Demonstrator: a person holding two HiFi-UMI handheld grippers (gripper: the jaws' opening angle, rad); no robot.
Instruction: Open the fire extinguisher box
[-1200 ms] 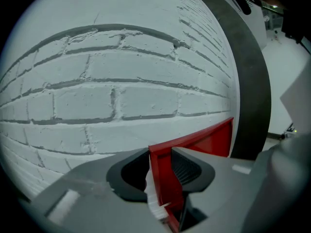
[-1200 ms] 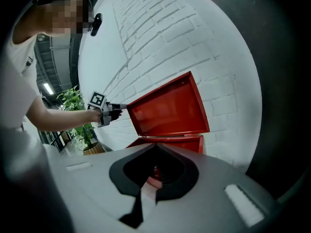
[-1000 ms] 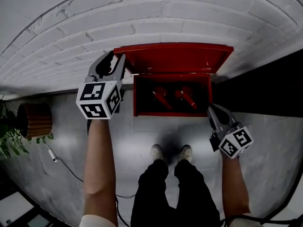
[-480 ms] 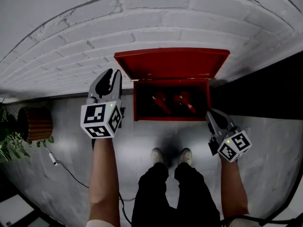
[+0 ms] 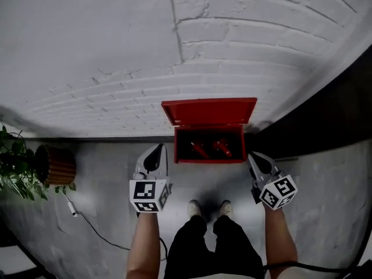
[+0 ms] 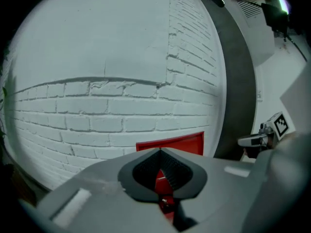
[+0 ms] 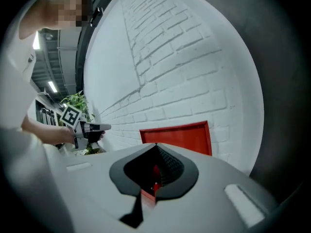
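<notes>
Box: the red metal fire extinguisher box is seen on the grey floor, set against the white-painted brick wall.
Lid: the flat red lid is raised and leaned back on the wall; two red extinguishers are shown lying inside.
Why the lid stands so: it is judged to be propped by the wall, so that no grip is needed to keep it open.
Left claw: the left gripper has just had its jaws closing; they are met tip to tip, with nothing between them.
Right claw: the right gripper is drawn together as well, and nothing is clamped.
Why the claws are held so: both are held clear of the box, which is judged to fit an opening already done.
Box to claws: the box is placed beyond and between the two. The left tips are set near its left front corner and the right tips just beside its right front corner; no contact is seen.
Gripper views: the red lid is seen straight past each pair of joined tips.
</notes>
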